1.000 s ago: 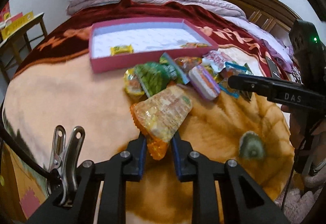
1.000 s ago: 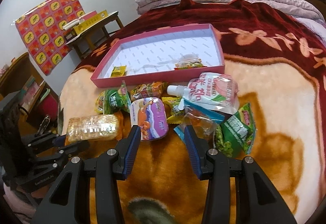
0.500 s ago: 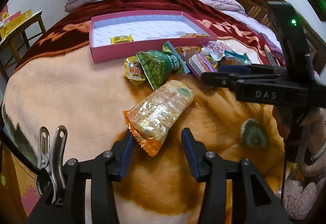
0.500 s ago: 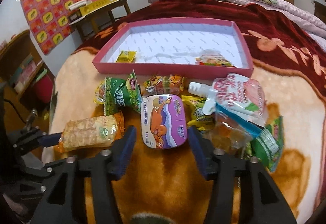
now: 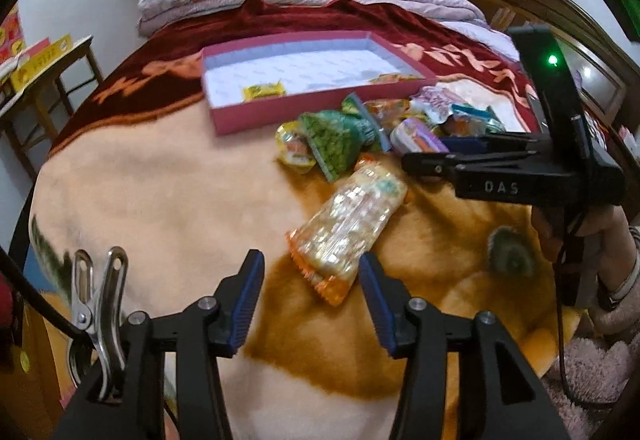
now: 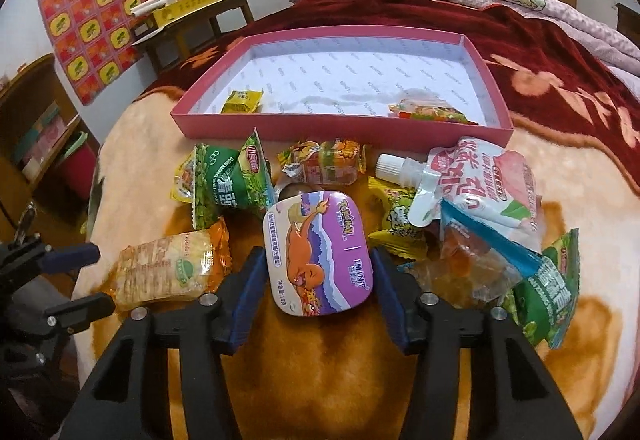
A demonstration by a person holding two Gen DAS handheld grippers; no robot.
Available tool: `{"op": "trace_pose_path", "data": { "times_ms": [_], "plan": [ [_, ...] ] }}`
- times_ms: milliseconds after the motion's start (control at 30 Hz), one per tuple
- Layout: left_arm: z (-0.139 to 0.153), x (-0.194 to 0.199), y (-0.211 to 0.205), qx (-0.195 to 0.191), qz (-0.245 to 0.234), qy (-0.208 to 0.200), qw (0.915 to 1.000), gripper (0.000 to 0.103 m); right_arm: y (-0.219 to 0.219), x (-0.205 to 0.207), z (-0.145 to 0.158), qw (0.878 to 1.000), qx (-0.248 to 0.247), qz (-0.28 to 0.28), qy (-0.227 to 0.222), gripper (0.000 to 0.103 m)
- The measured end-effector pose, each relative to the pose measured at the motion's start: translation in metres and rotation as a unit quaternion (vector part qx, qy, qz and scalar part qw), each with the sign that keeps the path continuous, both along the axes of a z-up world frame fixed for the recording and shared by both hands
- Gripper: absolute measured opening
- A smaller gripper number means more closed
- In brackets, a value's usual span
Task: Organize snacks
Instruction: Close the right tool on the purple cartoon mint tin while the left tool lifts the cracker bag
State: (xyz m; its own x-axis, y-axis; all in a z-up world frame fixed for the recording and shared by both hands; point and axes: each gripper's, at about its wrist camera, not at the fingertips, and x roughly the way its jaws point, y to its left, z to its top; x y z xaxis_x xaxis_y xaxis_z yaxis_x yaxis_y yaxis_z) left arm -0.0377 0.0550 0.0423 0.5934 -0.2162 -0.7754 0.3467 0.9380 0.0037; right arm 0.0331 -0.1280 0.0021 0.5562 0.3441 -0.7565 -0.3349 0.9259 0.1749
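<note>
Snacks: purple tin [image 6: 320, 252] lies just before the pink tray [image 6: 280, 125], between the right gripper [image 6: 318, 280]'s closing, not-yet-touching jaws. Left gripper [image 5: 310, 300], just opened, straddles a released cracker pack [image 5: 352, 224]. Risk: smooth tin squirting out, nudging neighbouring packets.

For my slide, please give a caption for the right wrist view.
Open hand-held gripper straddling a purple rounded mint tin before a pink cardboard tray.

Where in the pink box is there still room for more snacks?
The pink box is bare across its middle and back, between the small yellow packet near its front left corner and the clear wrapper at front right. The pile just outside its front wall is crowded.
</note>
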Motion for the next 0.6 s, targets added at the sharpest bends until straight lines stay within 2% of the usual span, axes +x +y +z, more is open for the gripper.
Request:
{"op": "trace_pose_path", "data": {
  "times_ms": [233, 600],
  "plan": [
    [-0.006, 0.015, -0.027, 0.042, -0.048, -0.002, 0.998, 0.056, -0.011, -0.008, 0.004, 1.0, 0.021, -0.009, 0.002, 0.053],
    [-0.021, 0.039, -0.039, 0.029, -0.058, 0.024, 0.9976, 0.056, -0.016, -0.012, -0.001, 1.0, 0.025, -0.01, 0.015, 0.053]
  ]
}}
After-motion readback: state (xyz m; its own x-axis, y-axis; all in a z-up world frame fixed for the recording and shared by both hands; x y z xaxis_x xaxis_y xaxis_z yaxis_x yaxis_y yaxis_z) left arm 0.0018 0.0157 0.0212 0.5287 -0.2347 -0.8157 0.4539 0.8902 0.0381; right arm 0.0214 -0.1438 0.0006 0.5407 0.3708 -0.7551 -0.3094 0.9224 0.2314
